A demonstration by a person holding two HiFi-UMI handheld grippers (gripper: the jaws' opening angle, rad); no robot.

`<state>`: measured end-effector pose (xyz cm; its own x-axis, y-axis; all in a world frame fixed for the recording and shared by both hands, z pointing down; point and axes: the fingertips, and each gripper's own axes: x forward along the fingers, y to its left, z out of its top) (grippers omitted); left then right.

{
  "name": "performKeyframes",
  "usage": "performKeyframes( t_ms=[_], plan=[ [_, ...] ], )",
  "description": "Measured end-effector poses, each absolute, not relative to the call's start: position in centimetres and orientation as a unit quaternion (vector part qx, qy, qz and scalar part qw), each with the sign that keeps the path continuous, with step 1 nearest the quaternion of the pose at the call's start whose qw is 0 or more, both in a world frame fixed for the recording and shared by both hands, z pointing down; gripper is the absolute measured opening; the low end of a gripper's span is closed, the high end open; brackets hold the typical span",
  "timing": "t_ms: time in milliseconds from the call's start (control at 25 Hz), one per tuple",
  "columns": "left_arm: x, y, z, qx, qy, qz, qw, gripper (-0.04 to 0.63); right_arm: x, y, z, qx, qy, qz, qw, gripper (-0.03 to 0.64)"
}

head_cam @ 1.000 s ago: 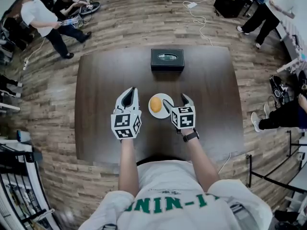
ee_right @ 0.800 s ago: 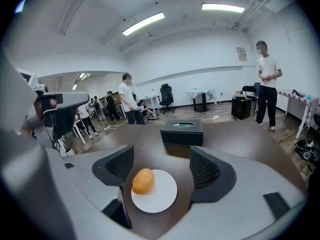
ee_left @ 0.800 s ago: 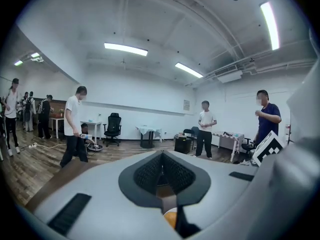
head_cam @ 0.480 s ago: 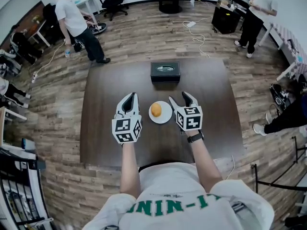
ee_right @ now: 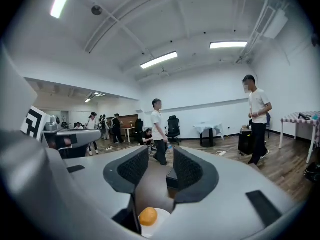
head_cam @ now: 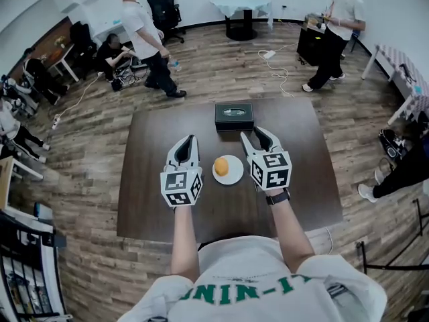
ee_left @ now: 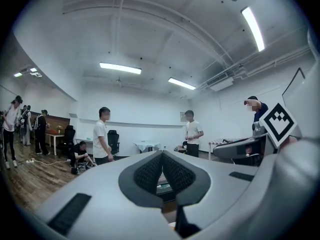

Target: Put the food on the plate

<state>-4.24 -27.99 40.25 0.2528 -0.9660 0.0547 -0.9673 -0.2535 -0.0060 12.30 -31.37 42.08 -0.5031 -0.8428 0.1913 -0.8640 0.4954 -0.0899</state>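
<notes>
A round orange food item (head_cam: 220, 166) lies on a small white plate (head_cam: 232, 176) in the middle of the dark table (head_cam: 301, 180). My left gripper (head_cam: 190, 140) hovers just left of the plate, and in the left gripper view (ee_left: 161, 156) its pads meet, shut on nothing. To the plate's right my right gripper (head_cam: 253, 134) is held apart from it. In the right gripper view (ee_right: 160, 156) its jaws are closing with a gap left and nothing between them. Below them show the orange food (ee_right: 148, 216) and the plate (ee_right: 161, 218).
A black box (head_cam: 234, 116) stands at the table's far edge, behind the plate, and shows between the right jaws as the black box (ee_right: 171, 176). Several people stand or sit on the wood floor beyond the table, with chairs and desks near the walls.
Both grippers have lifted and moved away from me, and the right one has left the plate's rim. The right jaws have narrowed. The orange food stays on the plate.
</notes>
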Motion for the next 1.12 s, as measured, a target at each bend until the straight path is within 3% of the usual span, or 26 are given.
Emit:
performKeyframes(
  t_ms=[560, 800, 1120],
  plan=[
    [-5.0, -26.0, 35.8, 0.787, -0.617, 0.013, -0.030, 0.012, 14.4, -29.6, 36.9, 0.528, -0.848, 0.049, 0.024, 0.092],
    [-4.6, -26.0, 34.9, 0.788, -0.615, 0.007, -0.036, 0.012, 15.1, -29.7, 36.5, 0.542, -0.839, 0.049, 0.020, 0.017],
    [-4.2, -26.2, 35.8, 0.791, -0.611, 0.012, -0.027, 0.012, 15.5, -29.6, 37.1, 0.544, -0.837, 0.053, 0.029, 0.015]
  ],
)
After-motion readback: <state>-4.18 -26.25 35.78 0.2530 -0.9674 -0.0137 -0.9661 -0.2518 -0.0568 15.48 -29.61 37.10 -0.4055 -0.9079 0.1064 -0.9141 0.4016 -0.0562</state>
